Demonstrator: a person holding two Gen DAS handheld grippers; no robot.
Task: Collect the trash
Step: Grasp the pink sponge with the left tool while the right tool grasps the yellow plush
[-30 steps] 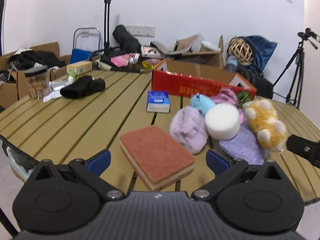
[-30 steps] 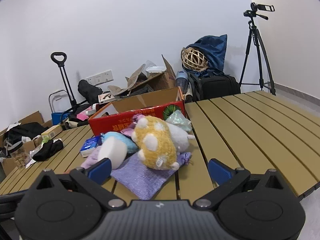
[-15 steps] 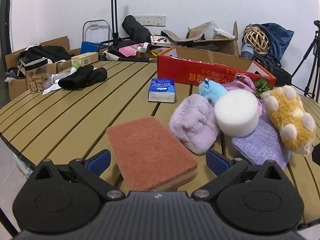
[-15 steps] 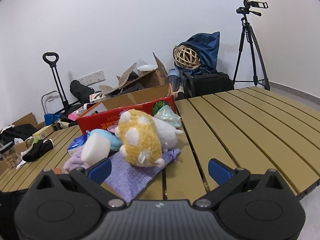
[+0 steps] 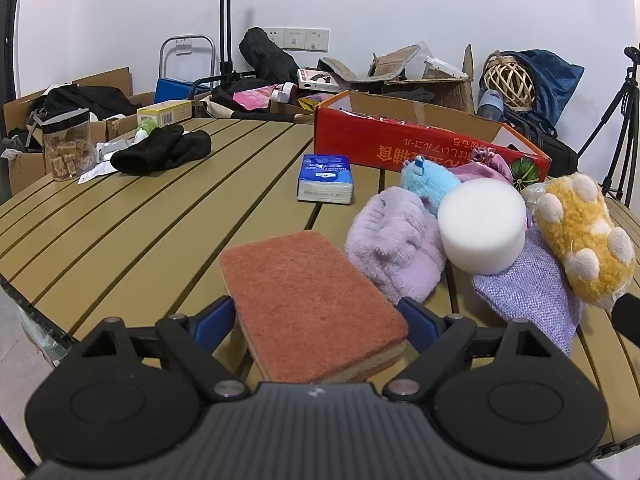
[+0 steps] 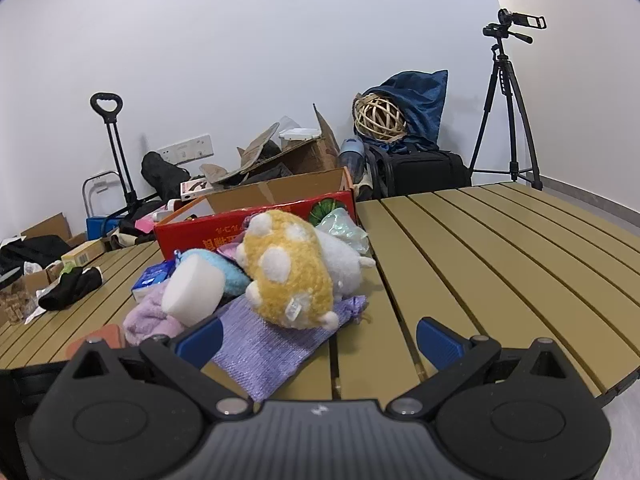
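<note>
- Jaws of the left gripper (image 5: 316, 322) have just been closing, and its blue pads now sit at both sides of the orange scouring sponge (image 5: 308, 304), which fills the gap between them at lower centre of the left view; whether the pads press it cannot be told for sure.
- Jaws of the right gripper (image 6: 318, 338) stand wide apart, with nothing held; between them shows only a corner of the purple knitted cloth (image 6: 264, 350) and bare slats of the table (image 6: 500, 264).
- Just beyond the sponge, right of centre in the left view, a lilac fluffy item (image 5: 394, 246) lies touching a white foam cylinder (image 5: 482, 226), which rests on the purple cloth.
- At the right edge of that view a yellow plush toy (image 5: 584, 240) lies on the same cloth.
- Behind the cylinder sits a light blue plush (image 5: 428, 178), and left of it, apart on the slats, a blue tissue pack (image 5: 326, 178).
- Farther back, centre right, the red cardboard box (image 5: 404, 148) stands open on the table.
- In the upper left of the left view a black glove (image 5: 162, 152) lies near a clear jar (image 5: 66, 148) at the table's edge.
- A tripod (image 6: 508, 100) with a camera stands by the wall, upper right of the right view.
</note>
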